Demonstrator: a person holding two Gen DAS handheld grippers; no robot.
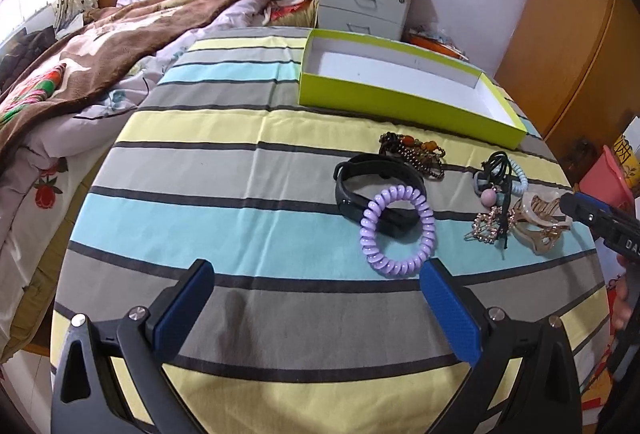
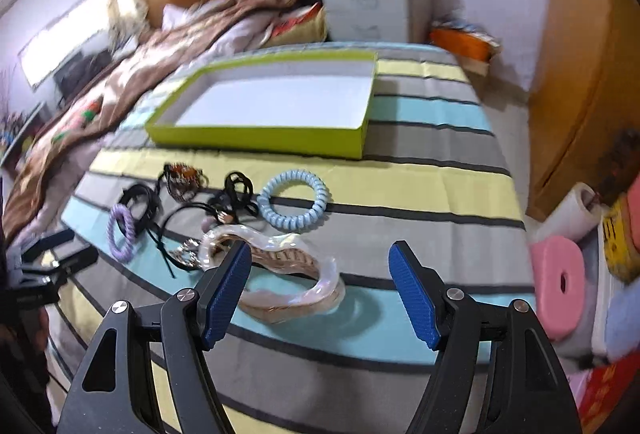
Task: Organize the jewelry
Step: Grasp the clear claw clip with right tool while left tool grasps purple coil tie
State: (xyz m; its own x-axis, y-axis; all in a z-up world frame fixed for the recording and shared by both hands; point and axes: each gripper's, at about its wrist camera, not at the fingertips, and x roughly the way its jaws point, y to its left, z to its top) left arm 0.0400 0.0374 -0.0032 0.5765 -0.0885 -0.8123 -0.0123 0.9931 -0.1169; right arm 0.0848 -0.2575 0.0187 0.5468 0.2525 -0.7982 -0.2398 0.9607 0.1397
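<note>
Nothing has been put away yet, judging by the shallow lime-green cardboard box with a white inside (image 1: 408, 102), which sits bare and open at the far end of the striped bedspread (image 1: 224, 202), while all the jewelry lies loose on the cloth in front of it. The left gripper (image 1: 316, 294) hovers low over the stripes with its jaws spread wide and holding nothing; just beyond its right pad lies the lilac spiral hair tie (image 1: 398, 230), overlapping the black wristband (image 1: 378, 194). Behind those rests a brown and amber beaded bracelet (image 1: 412, 150), well short of the box. The right gripper (image 2: 320, 274) also has its jaws wide and bare, with the pearly cream and gold claw hair clip (image 2: 280, 274) lying between and slightly ahead of them, touching neither pad as far as can be told. Near it sit a pale blue spiral hair tie (image 2: 294, 200), tangled black elastic cords (image 2: 236, 194) and a small sparkly gold hairpin (image 1: 488, 224). So every piece is left to move, probably starting with the clip. The tangle of cords against the hairpin could drag along neighbours. A rumpled brown blanket (image 1: 120, 46) crowds the left side, and a grey two-drawer nightstand (image 1: 364, 6) stands beyond the box, neither blocking the way
</note>
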